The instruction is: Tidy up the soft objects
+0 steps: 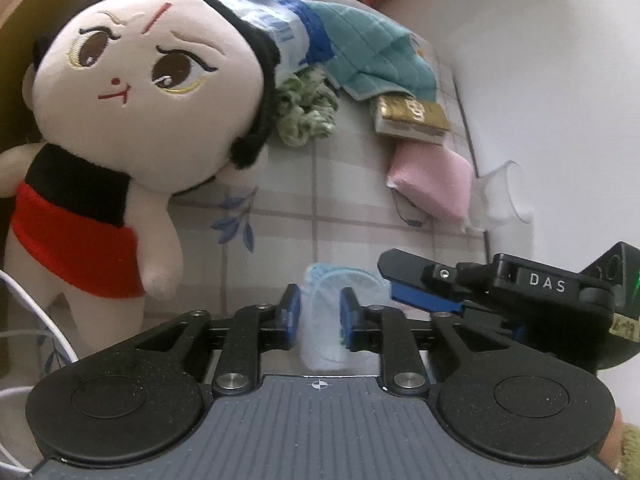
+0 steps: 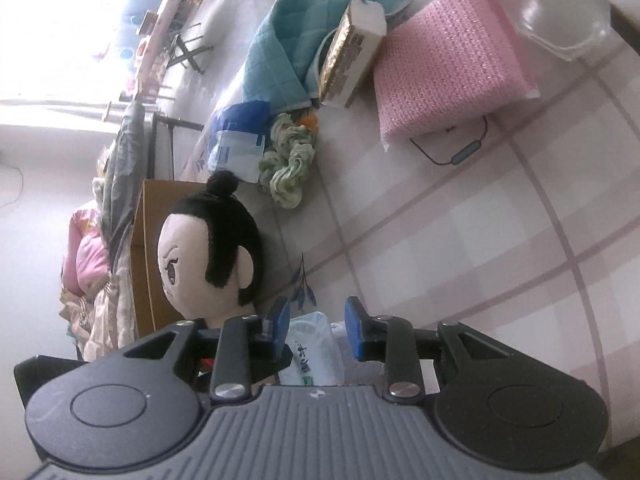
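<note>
A plush doll (image 1: 132,120) with black hair and a red skirt stands at the left; it also shows in the right wrist view (image 2: 208,256). My left gripper (image 1: 319,312) is closed on a small white and blue tissue pack (image 1: 324,320). My right gripper (image 2: 317,326) has its jaws around the same tissue pack (image 2: 312,356), with a small gap on the right side. The right gripper's body (image 1: 500,284) shows beside the pack in the left wrist view. Behind lie a teal quilted cloth (image 1: 368,48), a green scrunchie (image 1: 304,108), a gold sponge (image 1: 412,118) and a pink sponge (image 1: 432,182).
A blue and white plastic pack (image 1: 272,28) lies behind the doll's head. A cardboard box (image 2: 148,248) stands at the left. A clear plastic container (image 2: 560,12) sits by the pink sponge (image 2: 452,56). The checked tablecloth (image 2: 460,240) covers the surface. A white cable (image 1: 40,320) runs at left.
</note>
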